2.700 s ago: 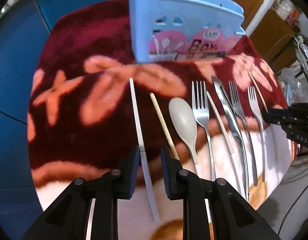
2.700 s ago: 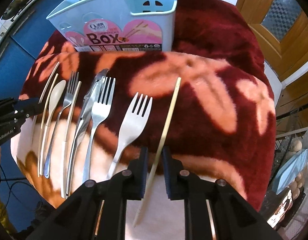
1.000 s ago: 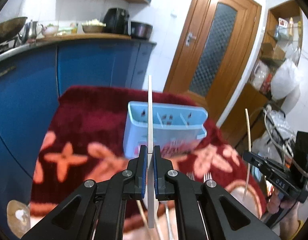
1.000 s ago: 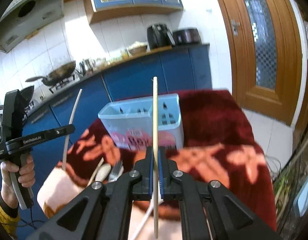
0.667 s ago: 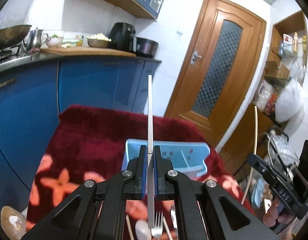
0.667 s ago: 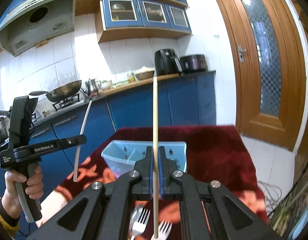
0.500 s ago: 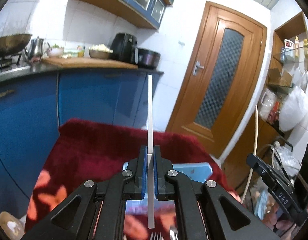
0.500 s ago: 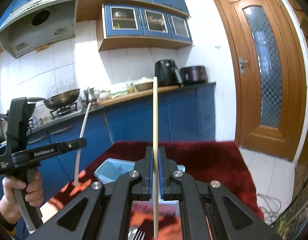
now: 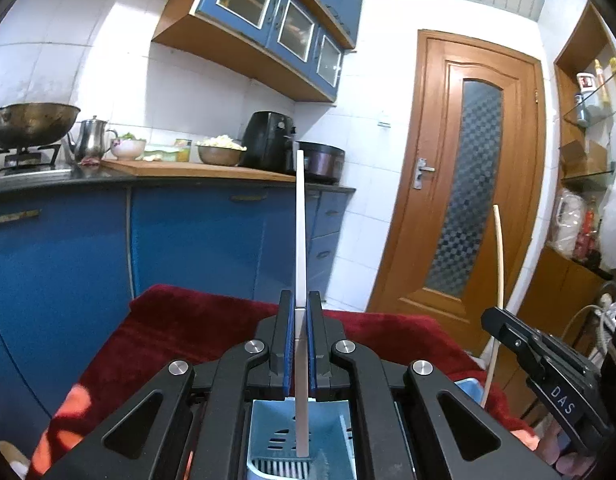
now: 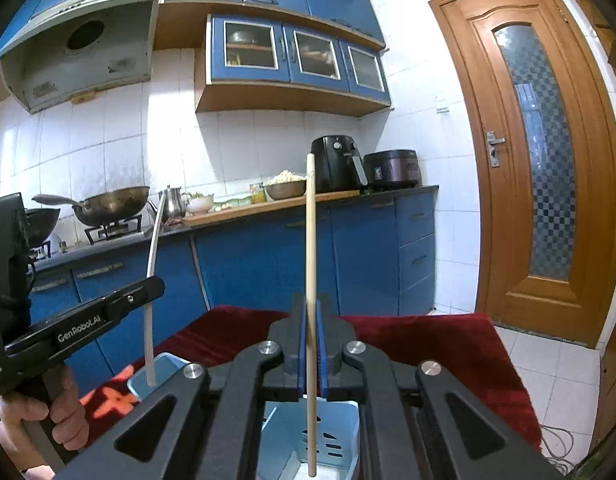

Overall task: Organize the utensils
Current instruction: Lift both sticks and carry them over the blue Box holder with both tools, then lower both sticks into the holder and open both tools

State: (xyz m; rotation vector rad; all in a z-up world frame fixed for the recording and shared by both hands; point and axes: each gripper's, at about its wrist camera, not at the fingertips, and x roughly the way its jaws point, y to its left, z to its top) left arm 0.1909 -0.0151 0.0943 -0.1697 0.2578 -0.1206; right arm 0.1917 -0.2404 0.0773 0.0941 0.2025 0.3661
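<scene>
The left gripper [image 9: 301, 350] clamps a white chopstick [image 9: 300, 240] upright and the right gripper [image 10: 311, 354] a wooden chopstick [image 10: 310, 240], both tips above the blue holder's [image 10: 339, 424] open compartments.

Left hand-held gripper [image 9: 301, 354]: black angular linkage arms, blue pads lining the fingers [image 9: 285, 354], silver round screws at the pivots. Seen from the right wrist, its black side bar reads "GenRobot.AI" in white. Right hand-held gripper [image 10: 311, 354]: same build; seen from the left wrist, its body is marked "DAS".

Both wrist views look nearly level along own fingers, close above light-blue utensil box [image 9: 327, 438] [image 10: 339, 420], toward far blue counter cabinets [image 9: 188, 240] [image 10: 268, 264]. Shared: air fryer [image 9: 268, 146] [image 10: 337, 164], wooden door [image 9: 467, 184] [image 10: 543, 160], red blanket [image 9: 180, 332] [image 10: 435, 344].
</scene>
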